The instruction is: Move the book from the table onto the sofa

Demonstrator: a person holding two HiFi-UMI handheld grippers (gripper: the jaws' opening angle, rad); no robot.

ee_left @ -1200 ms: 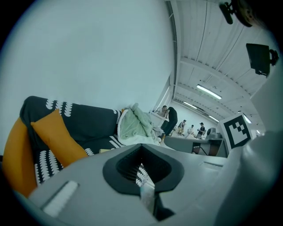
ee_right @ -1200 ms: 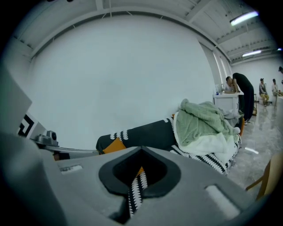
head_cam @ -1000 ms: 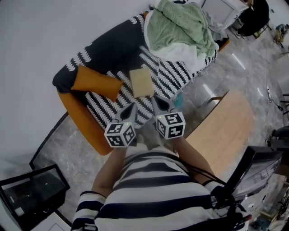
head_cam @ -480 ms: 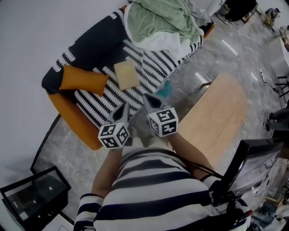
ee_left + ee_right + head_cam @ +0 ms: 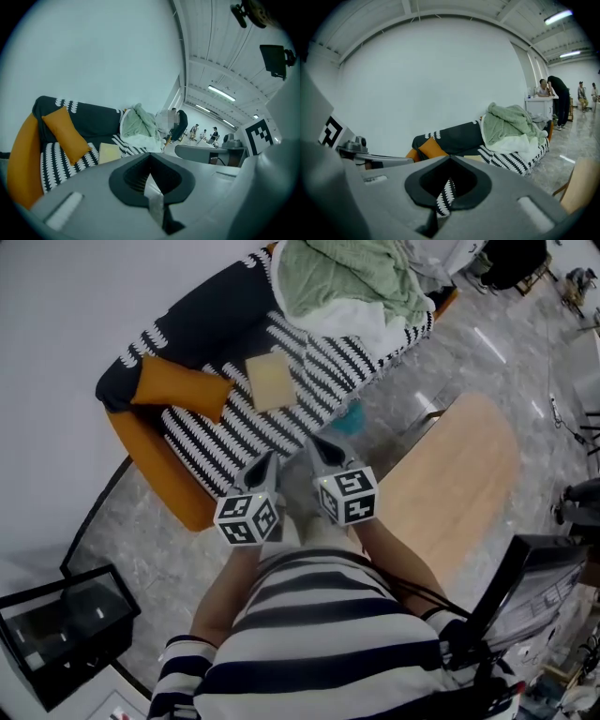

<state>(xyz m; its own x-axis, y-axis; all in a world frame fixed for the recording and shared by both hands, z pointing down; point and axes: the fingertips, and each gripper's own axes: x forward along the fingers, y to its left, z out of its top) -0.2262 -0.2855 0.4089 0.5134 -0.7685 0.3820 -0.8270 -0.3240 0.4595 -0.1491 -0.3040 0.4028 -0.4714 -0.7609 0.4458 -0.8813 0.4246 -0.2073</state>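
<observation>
**While the Book Is Lying on the Sofa, Both Tongs Are Being Drawn Back**

Since the book (image 5: 269, 381) is now lying flat near the middle of the sofa (image 5: 220, 442) seat, apart from both tools, the move is being judged as done. The left tongs (image 5: 263, 468) and right tongs (image 5: 322, 448) are being held closed and empty, side by side near the seat's front edge. A wider gap to the book is being opened than a second ago. The book is being flanked by an orange cushion (image 5: 180, 390) toward the seat's left end and a green blanket (image 5: 342, 277) heaped at the right end, and it is touching neither. Open floor (image 5: 141, 549) is being left for the retreat. Only the table (image 5: 450, 474) edge, close on the right, is needing care.
</observation>
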